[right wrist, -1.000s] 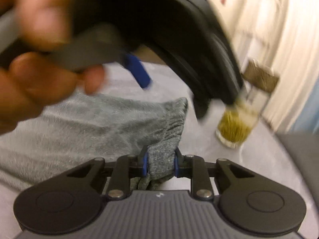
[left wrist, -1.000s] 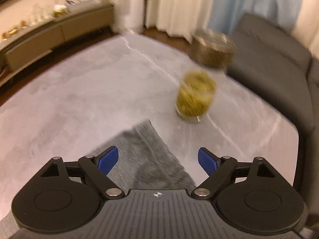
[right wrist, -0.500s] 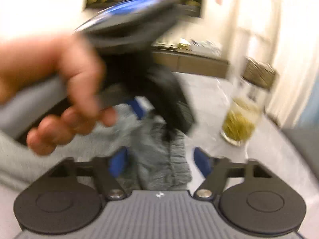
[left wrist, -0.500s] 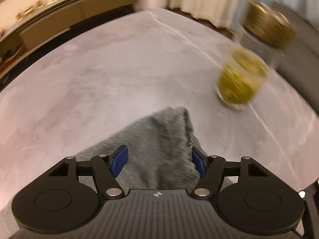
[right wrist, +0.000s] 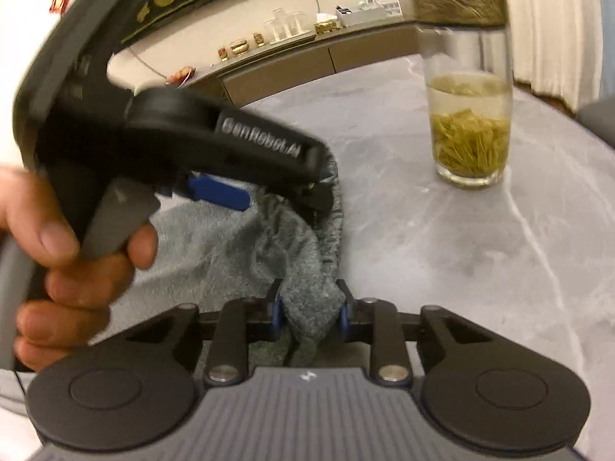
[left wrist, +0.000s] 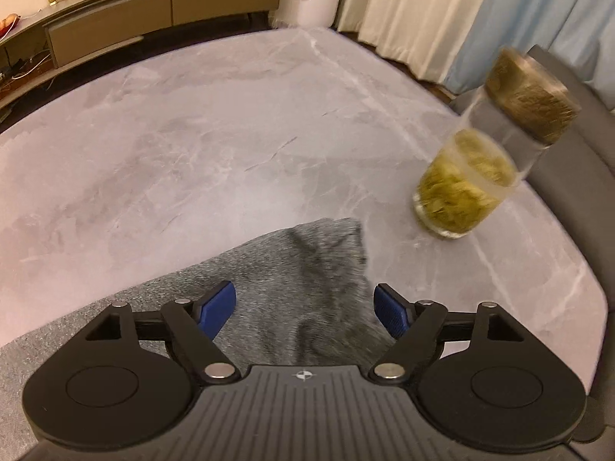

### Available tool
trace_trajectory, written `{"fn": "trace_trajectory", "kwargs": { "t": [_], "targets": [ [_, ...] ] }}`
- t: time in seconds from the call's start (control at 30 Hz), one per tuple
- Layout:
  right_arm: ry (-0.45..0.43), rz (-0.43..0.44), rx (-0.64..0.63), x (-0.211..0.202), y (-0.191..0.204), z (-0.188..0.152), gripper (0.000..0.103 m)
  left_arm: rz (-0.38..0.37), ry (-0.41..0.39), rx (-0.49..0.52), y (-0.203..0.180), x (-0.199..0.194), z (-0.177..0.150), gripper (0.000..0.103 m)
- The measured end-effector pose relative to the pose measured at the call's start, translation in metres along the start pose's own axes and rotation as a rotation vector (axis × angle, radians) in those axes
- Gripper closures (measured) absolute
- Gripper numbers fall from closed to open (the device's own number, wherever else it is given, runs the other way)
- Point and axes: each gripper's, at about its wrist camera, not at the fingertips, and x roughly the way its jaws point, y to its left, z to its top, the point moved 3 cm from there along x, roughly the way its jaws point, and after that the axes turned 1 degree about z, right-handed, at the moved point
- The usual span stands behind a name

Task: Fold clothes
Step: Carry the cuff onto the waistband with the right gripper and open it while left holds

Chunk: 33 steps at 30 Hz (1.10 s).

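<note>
Marbled grey surface (left wrist: 230,123): right gripper (right wrist: 309,313) fingers pinch the grey garment (right wrist: 307,269); left gripper (left wrist: 305,307) fingers spread. Swinging cloth could topple the nearby tea glass (right wrist: 469,115).

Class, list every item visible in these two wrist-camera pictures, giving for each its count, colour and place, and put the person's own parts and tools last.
Grey knitted garment: one, grey, lying on the table beneath both grippers.
Grey marble-patterned table: one, grey.
Tall glass tea jar: one, clear with yellow-green leaves and a brownish lid, on the table right of the garment.
Low sideboard: one, brown-grey, against the far wall, carrying small ornaments.
Curtains: cream and pale blue, behind the table.
Sofa: dark grey, behind the jar.
Left gripper: black with blue pads, open over the garment.
Right gripper: shut on the garment.
Hand: one, holding the left gripper's handle.
</note>
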Motion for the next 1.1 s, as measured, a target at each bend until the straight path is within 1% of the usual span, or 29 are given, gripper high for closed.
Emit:
{"fn": "trace_trajectory", "kwargs": {
  "t": [0.03,0.1,0.17,0.2,0.23,0.27,0.3,0.33,0.37,0.43,0.47,0.5,0.53,0.57,0.6,0.67,0.7,0.73,0.8,0.83,0.9,0.93,0.97,1.0,1.03,1.07,1.1],
  "targets": [
    [-0.011,-0.014,-0.044,-0.002,0.007,0.000,0.081,-0.014,-0.008,0.020,-0.003,-0.006,-0.001,0.016],
    [-0.036,-0.048,-0.142,-0.005,0.023,0.000,0.082,-0.021,-0.001,0.080,-0.010,-0.014,-0.004,0.015],
    [-0.077,-0.102,-0.295,-0.005,0.047,-0.007,0.085,0.012,0.016,0.151,-0.017,-0.012,-0.009,0.015],
    [-0.093,-0.117,-0.353,-0.002,0.056,-0.009,0.086,0.035,0.025,0.188,-0.020,-0.010,-0.012,0.015],
    [-0.106,-0.130,-0.403,-0.001,0.066,-0.013,0.087,0.058,0.035,0.224,-0.024,-0.007,-0.015,0.017],
    [-0.117,-0.142,-0.450,0.000,0.074,-0.016,0.088,0.085,0.042,0.255,-0.026,-0.004,-0.018,0.033],
    [-0.125,-0.150,-0.488,0.001,0.081,-0.020,0.088,0.104,0.044,0.264,-0.025,-0.001,-0.020,0.049],
    [-0.129,-0.151,-0.506,0.001,0.085,-0.022,0.088,0.112,0.042,0.258,-0.022,0.001,-0.022,0.071],
    [-0.133,-0.151,-0.524,0.001,0.089,-0.024,0.087,0.120,0.040,0.252,-0.019,0.002,-0.024,0.079],
    [-0.148,-0.144,-0.525,-0.002,0.091,-0.024,0.085,0.109,0.014,0.210,-0.010,-0.004,-0.025,0.088],
    [-0.155,-0.125,-0.502,-0.004,0.089,-0.023,0.079,0.103,-0.005,0.179,-0.002,-0.011,-0.026,0.090],
    [-0.160,-0.077,-0.451,-0.010,0.085,-0.019,0.075,0.096,-0.028,0.143,0.006,-0.019,-0.027,0.090],
    [-0.165,-0.028,-0.394,-0.015,0.080,-0.015,0.060,0.091,-0.054,0.103,0.017,-0.030,-0.029,0.091],
    [-0.176,0.022,-0.328,-0.021,0.073,-0.011,0.042,0.085,-0.081,0.062,0.028,-0.041,-0.030,0.091],
    [-0.196,0.063,-0.267,-0.028,0.067,-0.008,0.038,0.077,-0.113,0.009,0.042,-0.055,-0.033,0.091],
    [-0.237,0.144,-0.146,-0.043,0.053,-0.001,0.037,0.057,-0.185,-0.138,0.080,-0.087,-0.043,0.091],
    [-0.255,0.177,-0.090,-0.049,0.046,0.002,0.037,0.041,-0.223,-0.237,0.105,-0.104,-0.055,0.091],
    [-0.261,0.194,-0.048,-0.051,0.040,0.004,0.037,0.034,-0.238,-0.318,0.127,-0.114,-0.069,0.091],
    [-0.231,0.226,0.006,-0.045,0.031,0.004,0.036,0.034,-0.225,-0.447,0.165,-0.123,-0.103,0.090],
    [-0.196,0.235,0.010,-0.034,0.031,0.005,0.036,0.028,-0.210,-0.496,0.179,-0.125,-0.118,0.090],
    [-0.130,0.253,0.009,-0.013,0.034,0.004,0.037,0.002,-0.178,-0.565,0.196,-0.125,-0.141,0.085],
    [-0.108,0.258,-0.022,-0.004,0.042,0.001,0.037,-0.012,-0.190,-0.590,0.200,-0.128,-0.147,0.075],
    [-0.093,0.263,-0.058,0.001,0.051,-0.003,0.037,-0.022,-0.209,-0.608,0.203,-0.133,-0.152,0.056],
    [-0.089,0.264,-0.106,-0.001,0.063,-0.008,0.037,-0.026,-0.230,-0.622,0.205,-0.138,-0.156,0.048],
    [-0.086,0.268,-0.151,-0.004,0.076,-0.013,0.037,-0.025,-0.247,-0.627,0.206,-0.142,-0.158,0.035],
    [-0.088,0.276,-0.191,-0.013,0.090,-0.016,0.037,-0.024,-0.257,-0.626,0.206,-0.145,-0.159,0.030],
    [-0.089,0.284,-0.232,-0.018,0.102,-0.017,0.037,-0.025,-0.263,-0.621,0.206,-0.147,-0.160,0.029]
  ]
}}
